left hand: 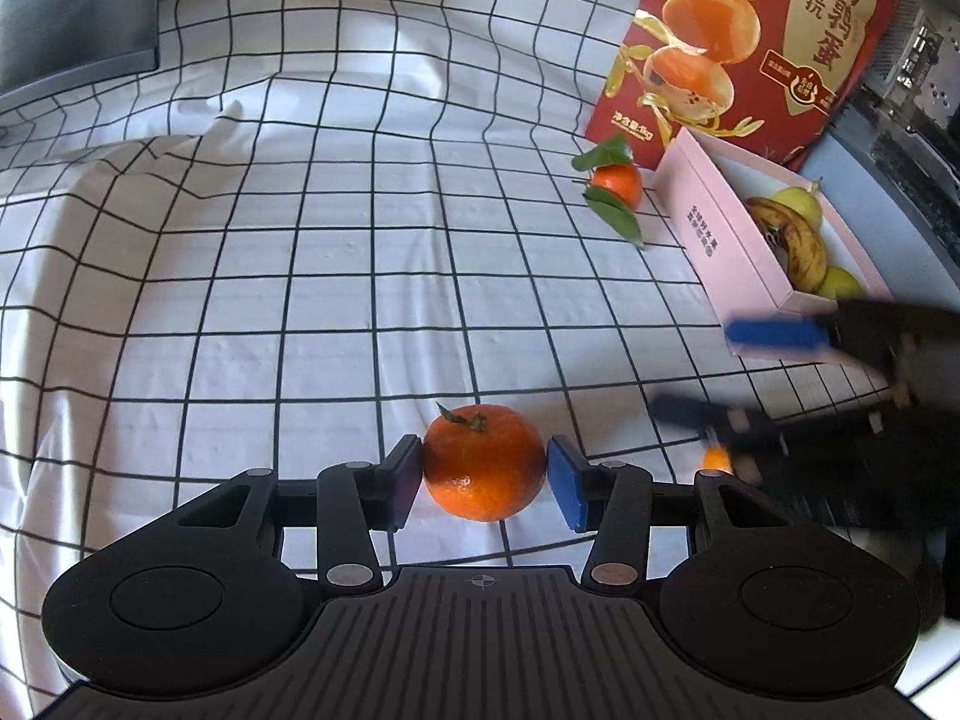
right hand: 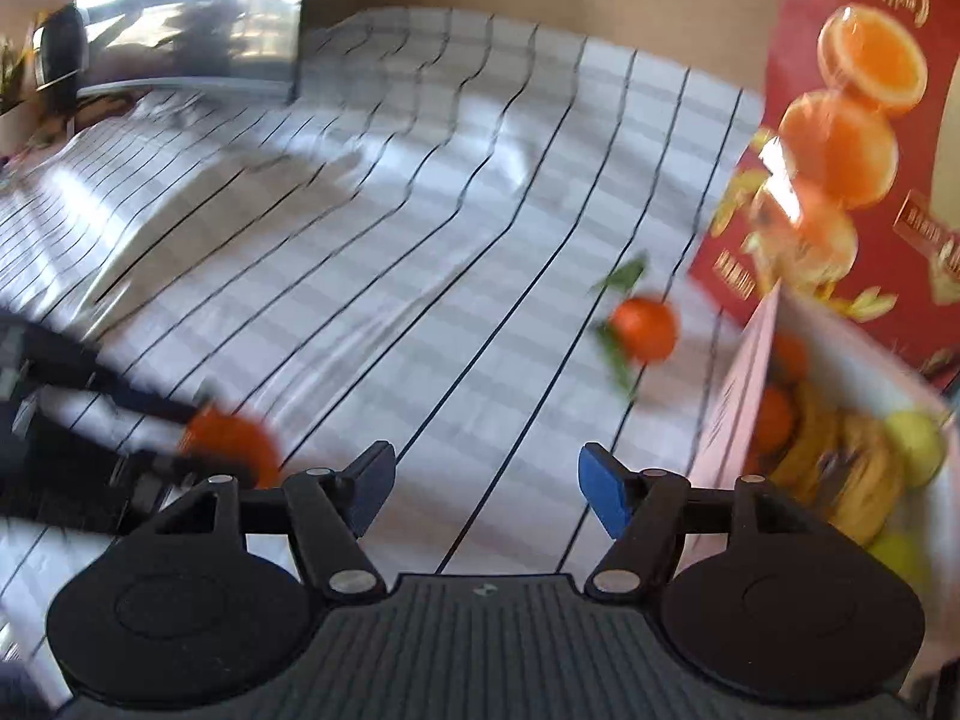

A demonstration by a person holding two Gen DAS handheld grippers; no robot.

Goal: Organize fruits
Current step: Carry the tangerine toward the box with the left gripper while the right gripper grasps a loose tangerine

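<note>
Here, left tool (left hand: 485, 483) clamped on tangerine (left hand: 483, 463), right tool (right hand: 485, 495) wide, empty, its view alone showing, seemingly, oranges (right hand: 774, 417) boxed.

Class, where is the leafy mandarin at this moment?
In the left wrist view, the leafy mandarin lies on the checked cloth, upper right, just left of the pink box, below the red carton.

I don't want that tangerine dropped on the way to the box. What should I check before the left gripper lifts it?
1. Left gripper pads against both sides of the tangerine: ok.
2. Grip firmness: cannot tell.
3. Pink box open: ok.
4. Free space inside, beside the banana and pears: cannot tell.
5. Right gripper open, empty: ok.
6. Right gripper clear of the path to the box: not ok.
</note>
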